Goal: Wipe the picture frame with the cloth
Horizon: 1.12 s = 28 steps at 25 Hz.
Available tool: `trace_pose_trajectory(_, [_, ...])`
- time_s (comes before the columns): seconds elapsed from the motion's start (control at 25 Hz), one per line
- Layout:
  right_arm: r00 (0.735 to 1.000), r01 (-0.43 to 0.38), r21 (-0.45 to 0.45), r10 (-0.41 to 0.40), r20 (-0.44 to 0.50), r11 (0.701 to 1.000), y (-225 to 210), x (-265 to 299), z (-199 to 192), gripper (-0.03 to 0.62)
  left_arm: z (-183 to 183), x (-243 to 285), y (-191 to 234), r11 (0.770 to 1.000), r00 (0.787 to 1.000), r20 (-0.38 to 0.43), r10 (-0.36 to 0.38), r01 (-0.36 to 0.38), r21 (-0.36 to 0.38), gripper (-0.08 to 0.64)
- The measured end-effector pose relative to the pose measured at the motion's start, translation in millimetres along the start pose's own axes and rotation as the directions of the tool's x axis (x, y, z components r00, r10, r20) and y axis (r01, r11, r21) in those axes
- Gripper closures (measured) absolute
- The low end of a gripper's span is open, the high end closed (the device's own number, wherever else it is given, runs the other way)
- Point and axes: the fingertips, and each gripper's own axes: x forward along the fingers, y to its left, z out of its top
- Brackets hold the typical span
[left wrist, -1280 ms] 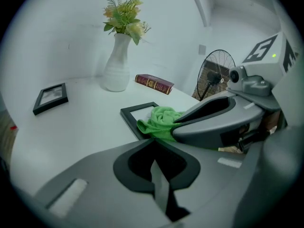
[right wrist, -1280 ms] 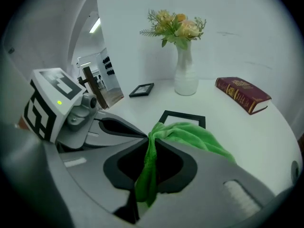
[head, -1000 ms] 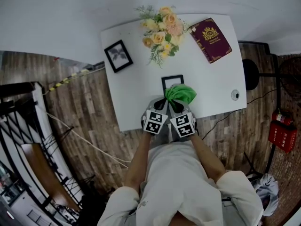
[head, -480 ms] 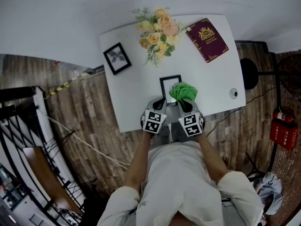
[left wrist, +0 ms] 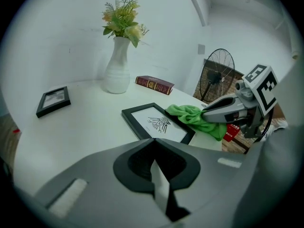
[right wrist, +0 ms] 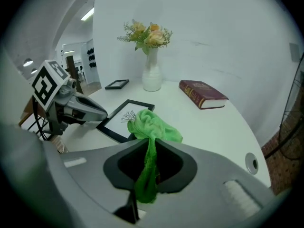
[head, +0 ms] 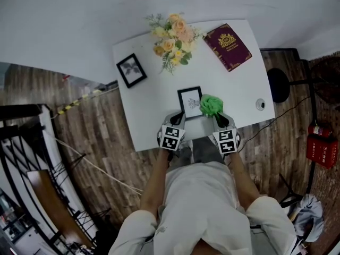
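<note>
Black rectangular frame point(head: 188, 99) lies flat on the white surface point(head: 154, 116), glossy moulding, white sheet inside with a dark line drawing; green cloth point(head: 211, 105), soft and fluffy, sits bunched at the frame's right edge, touching it; right gripper point(right wrist: 151, 146) has its fingers clamped on a hanging twist of that cloth; left gripper point(left wrist: 153, 148) is at the frame's near left corner, fingers together with nothing between them; beyond the frame stands a white vase point(left wrist: 117, 65) of peach and yellow flowers, beyond and right a maroon book point(head: 228, 47) with a gold crest, beyond and left a smaller frame point(head: 131, 70); a second ago the cloth covered the frame's near right part, now it has slid off rightwards and the drawing shows whole.
</note>
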Motion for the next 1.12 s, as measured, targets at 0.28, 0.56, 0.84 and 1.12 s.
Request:
trace_pose_trajectory(0.28, [0.985,0.061,0.024,-0.064,0.157,0.998,-21,-44,35,0.548,13,-27,2,0.999,0.998,0.06,0.036,-0.037,0.014,0.54])
trace_pose_trajectory(0.56, [0.939,0.05,0.008,-0.049,0.34,0.999,-6,-91,87,0.548,50,-75,-7,0.997,0.981,0.181,0.07,-0.076,0.028,0.54])
trace_pose_trajectory(0.84, [0.9,0.051,-0.006,-0.043,0.434,0.999,9,-119,115,0.548,81,-117,-20,0.993,0.953,0.291,0.09,-0.109,0.051,0.54])
trace_pose_trajectory(1.12, [0.89,0.07,-0.053,-0.038,0.454,0.996,14,-134,125,0.551,99,-139,-30,0.989,0.936,0.336,0.108,-0.135,0.058,0.54])
